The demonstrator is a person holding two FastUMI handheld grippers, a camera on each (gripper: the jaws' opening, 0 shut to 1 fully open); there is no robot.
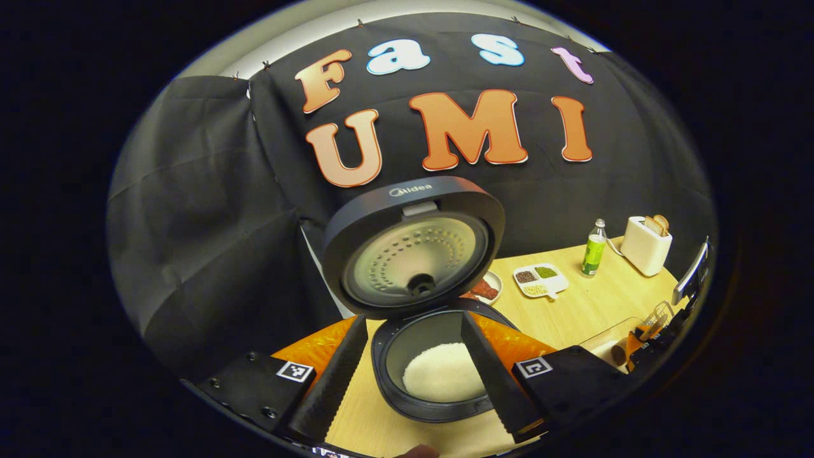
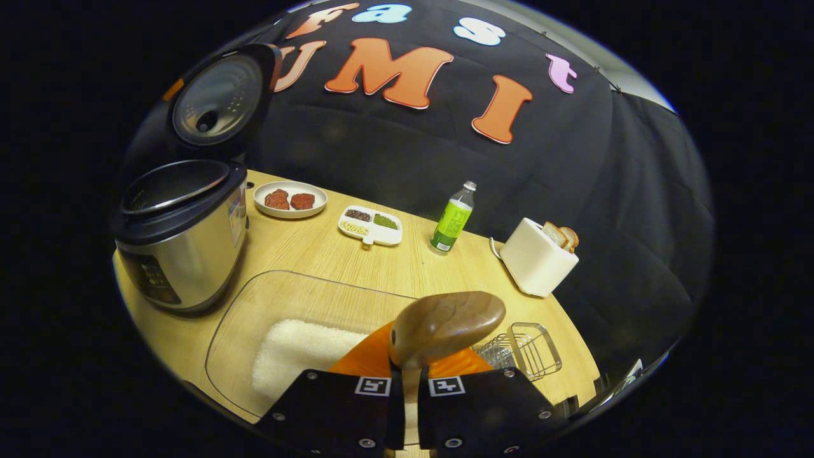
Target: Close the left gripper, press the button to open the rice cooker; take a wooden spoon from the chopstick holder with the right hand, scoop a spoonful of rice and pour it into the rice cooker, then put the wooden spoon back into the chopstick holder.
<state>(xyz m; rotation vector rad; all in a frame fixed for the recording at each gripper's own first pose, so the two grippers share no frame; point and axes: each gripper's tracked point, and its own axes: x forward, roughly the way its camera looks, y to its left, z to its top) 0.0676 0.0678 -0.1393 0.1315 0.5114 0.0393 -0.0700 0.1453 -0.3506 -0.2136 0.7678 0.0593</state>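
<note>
- Stood at the left end of the wooden table (image 2: 331,254): rice cooker (image 2: 184,248), lid (image 2: 219,98) tipped up and open, white rice (image 1: 442,372) down in the pot.
- Lay near the front edge, right of the cooker: clear tray (image 2: 254,299) with a heap of rice (image 2: 299,350) inside.
- Sat further right: white toaster (image 2: 534,257) with bread, then a green bottle (image 2: 453,219), a plate of meat (image 2: 289,198) and a split dish of beans (image 2: 371,224).
- Hung over the cooker's pot: left gripper (image 1: 416,369), fingers wide apart, nothing held.
- Squeezed tight on the wooden spoon (image 2: 445,324), above the tray: right gripper (image 2: 410,388).
- Stood just right of the spoon: small wire holder (image 2: 528,350).
</note>
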